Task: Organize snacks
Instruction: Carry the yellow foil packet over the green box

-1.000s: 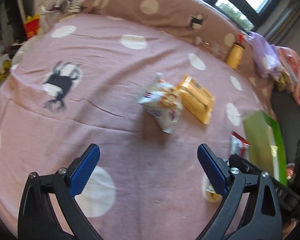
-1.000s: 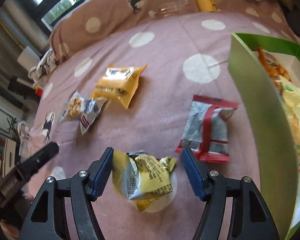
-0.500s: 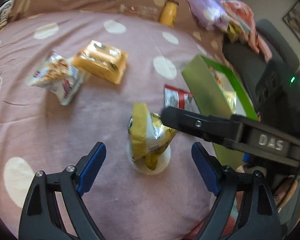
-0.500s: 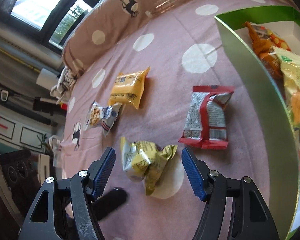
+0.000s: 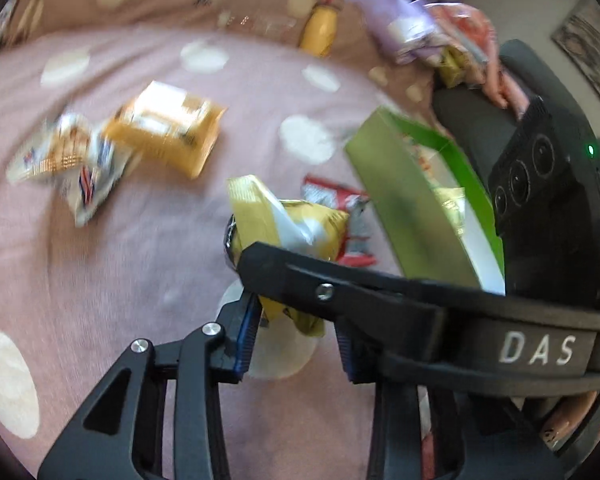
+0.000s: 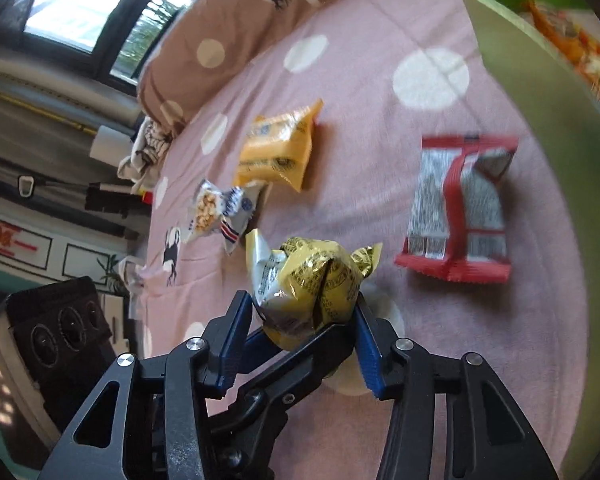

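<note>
Left wrist view. My left gripper (image 5: pixel 296 328) is closed in on the lower part of the yellow packet (image 5: pixel 288 220); blue pads (image 5: pixel 246 328) sit against both its sides. The right gripper's black finger crosses in front, from right to centre, and hides part of the grip. The packet stands up over a white dot of the pink blanket (image 5: pixel 100 280). Just behind it lies the red packet (image 5: pixel 332 196), partly hidden. Right of that is the green box (image 5: pixel 404 200), open, with snacks inside. Far left lie the orange packet (image 5: pixel 168 132) and, touching it, the white packet (image 5: pixel 68 160); both are blurred. At the far edge stands a yellow bottle (image 5: pixel 320 28), with a heap of bags (image 5: pixel 420 36) to its right.

Right wrist view. My right gripper (image 6: pixel 300 332) clasps the same yellow packet (image 6: pixel 312 280), crumpled between both blue pads (image 6: pixel 366 348). The left gripper's finger reaches up under it from below. So both tools grip this one packet, near centre. The red packet (image 6: pixel 460 208) lies flat to the right, apart from it, beside the green box (image 6: pixel 540 92) wall. The orange packet (image 6: pixel 280 148) lies farther off to the left, the white packet (image 6: pixel 220 212) just nearer, their corners touching. A polka-dot pillow (image 6: pixel 228 28) runs along the far edge under a window (image 6: pixel 80 16).
</note>
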{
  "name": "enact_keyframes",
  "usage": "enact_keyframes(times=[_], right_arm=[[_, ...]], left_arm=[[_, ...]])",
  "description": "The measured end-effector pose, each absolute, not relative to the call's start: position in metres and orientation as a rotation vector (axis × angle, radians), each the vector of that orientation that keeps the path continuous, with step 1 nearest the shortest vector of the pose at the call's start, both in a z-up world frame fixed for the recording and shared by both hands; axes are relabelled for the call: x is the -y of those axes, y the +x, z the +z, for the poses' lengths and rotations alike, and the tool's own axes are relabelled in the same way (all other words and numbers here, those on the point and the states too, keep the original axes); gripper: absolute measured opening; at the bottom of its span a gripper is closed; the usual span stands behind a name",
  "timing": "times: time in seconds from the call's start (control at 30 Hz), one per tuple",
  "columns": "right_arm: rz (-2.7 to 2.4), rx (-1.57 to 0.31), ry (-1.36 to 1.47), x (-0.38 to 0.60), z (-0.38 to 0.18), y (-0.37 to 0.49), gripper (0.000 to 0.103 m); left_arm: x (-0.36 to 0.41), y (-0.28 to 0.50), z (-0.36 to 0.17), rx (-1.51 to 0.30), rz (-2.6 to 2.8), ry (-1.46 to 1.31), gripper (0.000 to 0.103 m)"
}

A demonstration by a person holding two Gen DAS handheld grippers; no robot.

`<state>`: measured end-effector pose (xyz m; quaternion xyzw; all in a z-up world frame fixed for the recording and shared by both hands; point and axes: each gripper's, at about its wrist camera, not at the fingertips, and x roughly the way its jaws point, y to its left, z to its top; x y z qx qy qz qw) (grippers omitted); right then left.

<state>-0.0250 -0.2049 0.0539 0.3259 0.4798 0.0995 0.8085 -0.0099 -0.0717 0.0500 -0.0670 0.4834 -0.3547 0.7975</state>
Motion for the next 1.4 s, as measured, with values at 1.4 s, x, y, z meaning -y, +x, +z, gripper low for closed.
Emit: enact_keyframes(times=[1.4], right_arm=[[-0.145,-0.615,0.829,0.334,0.124,-0.115,0.049]], left_arm=[[0.216,-0.047,0.116,-0.799,-1.112,0.067,0.029]])
